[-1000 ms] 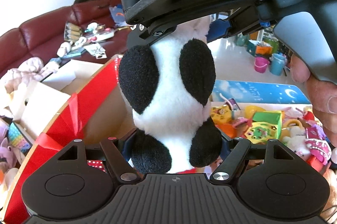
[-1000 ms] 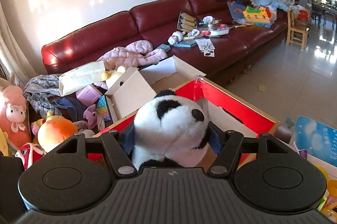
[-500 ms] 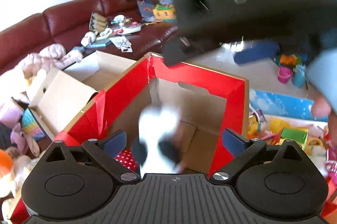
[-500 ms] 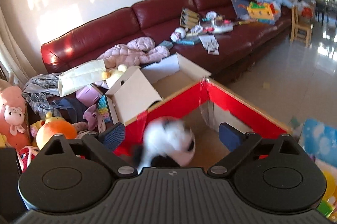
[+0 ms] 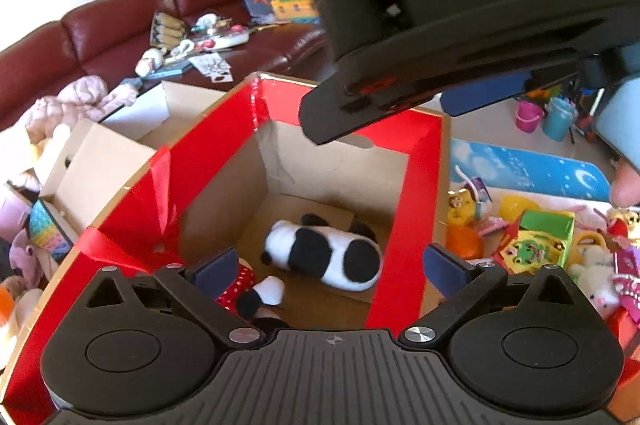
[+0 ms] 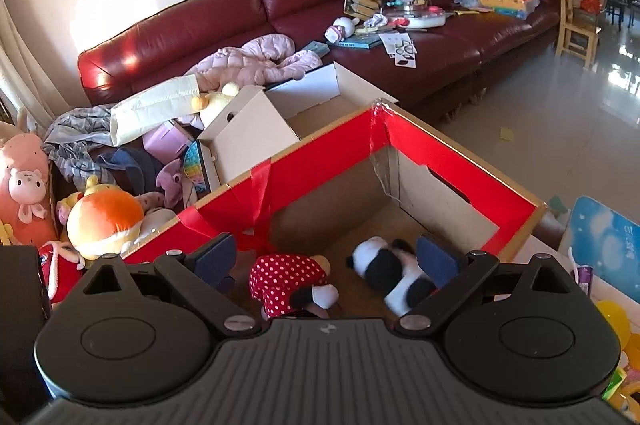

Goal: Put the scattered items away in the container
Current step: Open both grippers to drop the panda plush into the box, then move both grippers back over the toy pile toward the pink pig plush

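The dark red sofa runs across the back of the room from nine o'clock round to two in the right wrist view, and it is loaded: a pink padded jacket near its middle, books, papers and small toys toward one o'clock. In front of it, at eleven o'clock from the big box, an open white carton sits with its flaps up.

Centre stage, the red-rimmed cardboard box, open at the top, one corner patched with shiny red tape. Down on its brown floor lies the plush panda, on its side, free of both tools. Just beside it at seven o'clock is a doll in a red polka-dot dress (the two look to be touching, though I cannot be sure).

Outside the box at three o'clock in the left wrist view, a heap of small toys is waiting on the floor.

Now the tongs. The left gripper hangs over the box, jaws spread wide after just opening, nothing between the pads. The right gripper is the same story: jaws just opened wide, empty, the panda well below.
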Tool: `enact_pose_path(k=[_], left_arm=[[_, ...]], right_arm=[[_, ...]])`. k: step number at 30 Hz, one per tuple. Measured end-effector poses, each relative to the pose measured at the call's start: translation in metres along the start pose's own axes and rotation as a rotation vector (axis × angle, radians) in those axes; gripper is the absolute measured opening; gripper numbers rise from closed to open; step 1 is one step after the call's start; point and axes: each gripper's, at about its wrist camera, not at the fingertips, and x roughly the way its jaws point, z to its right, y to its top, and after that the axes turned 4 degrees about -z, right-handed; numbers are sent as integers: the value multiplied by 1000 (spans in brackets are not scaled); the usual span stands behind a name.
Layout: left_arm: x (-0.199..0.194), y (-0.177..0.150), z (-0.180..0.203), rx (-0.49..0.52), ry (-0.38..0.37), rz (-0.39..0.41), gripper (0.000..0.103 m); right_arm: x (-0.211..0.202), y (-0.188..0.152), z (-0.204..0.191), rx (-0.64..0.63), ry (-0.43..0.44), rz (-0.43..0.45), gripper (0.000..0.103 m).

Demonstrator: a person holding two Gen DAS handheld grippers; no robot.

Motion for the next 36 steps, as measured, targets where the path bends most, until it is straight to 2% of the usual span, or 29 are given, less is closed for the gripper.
enact_pose_path(k=[6,13,19,26,31,36], left_arm=[[-1,-1,19,66,-4,3,103],[-2,-2,47,139,-31,10,103],[-9,-7,78,203,-71,21,103],[-12,-28,120,318,-120,11,103],[-9,-41,150,384,-143,-10,103],[-13,-56,168,423,-201,-21,103]], right_arm=[[-6,-8,11,4,-29,-27,97],[-33,-24,39,33,-83,-30,97],[-67,-44,68,84,-140,-15,97],[-115,-72,97,106,-229,22,98],[-146,-95,129,181,-288,54,99],[-162,-125,162,308,-314,65,99]])
